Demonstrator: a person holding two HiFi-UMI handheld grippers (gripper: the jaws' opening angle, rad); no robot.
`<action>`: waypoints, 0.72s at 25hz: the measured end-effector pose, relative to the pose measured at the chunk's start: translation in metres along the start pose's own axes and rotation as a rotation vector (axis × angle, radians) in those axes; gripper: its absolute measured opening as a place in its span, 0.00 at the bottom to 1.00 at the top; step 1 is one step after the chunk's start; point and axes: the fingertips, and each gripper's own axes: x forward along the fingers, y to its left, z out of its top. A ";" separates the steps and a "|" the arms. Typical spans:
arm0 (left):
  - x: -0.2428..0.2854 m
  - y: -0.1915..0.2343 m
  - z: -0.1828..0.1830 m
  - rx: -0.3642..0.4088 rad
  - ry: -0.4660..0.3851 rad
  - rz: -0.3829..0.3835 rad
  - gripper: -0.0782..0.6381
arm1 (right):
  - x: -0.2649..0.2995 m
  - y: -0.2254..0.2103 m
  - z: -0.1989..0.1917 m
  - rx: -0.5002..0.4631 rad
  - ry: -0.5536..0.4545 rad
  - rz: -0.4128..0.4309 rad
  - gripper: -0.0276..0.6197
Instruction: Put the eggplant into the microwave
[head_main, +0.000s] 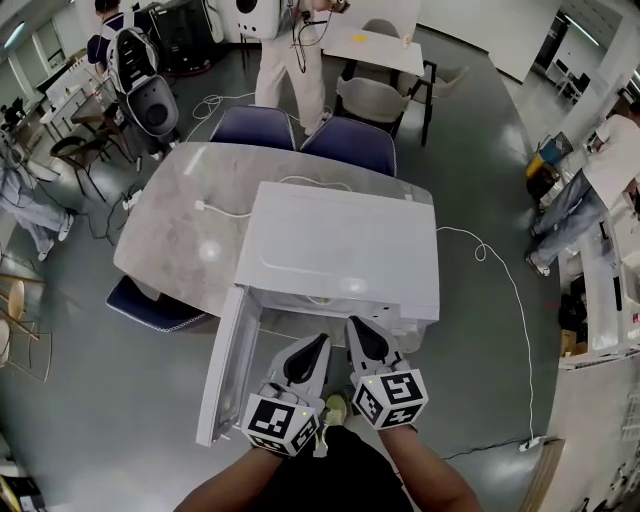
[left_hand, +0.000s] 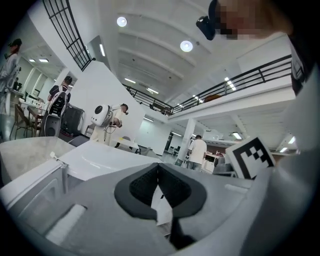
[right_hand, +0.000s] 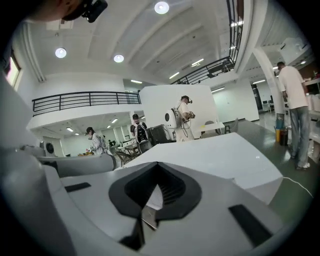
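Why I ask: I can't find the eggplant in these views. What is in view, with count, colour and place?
microwave: one, white, on the table, facing the person
microwave door: one, white, swung open at the left
table: one, grey marbled, centre of the head view
table cable: one, white, on the table left of the microwave
floor cable: one, white, on the floor at the right
navy chairs: three, two at the table's far edge, one at its near left
people: several, standing in the background
eggplant: none visible in any view
left gripper: grey, jaws together, empty, in front of the microwave opening
right gripper: grey, jaws together, empty, beside the left gripper
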 end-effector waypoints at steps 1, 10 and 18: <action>-0.001 -0.006 0.004 0.011 0.002 -0.016 0.12 | -0.006 0.004 0.008 -0.010 -0.005 0.014 0.05; -0.010 -0.031 0.044 0.041 -0.048 -0.033 0.12 | -0.043 0.035 0.062 -0.134 -0.071 0.106 0.04; -0.012 -0.034 0.065 0.063 -0.096 -0.003 0.12 | -0.052 0.044 0.074 -0.149 -0.089 0.143 0.04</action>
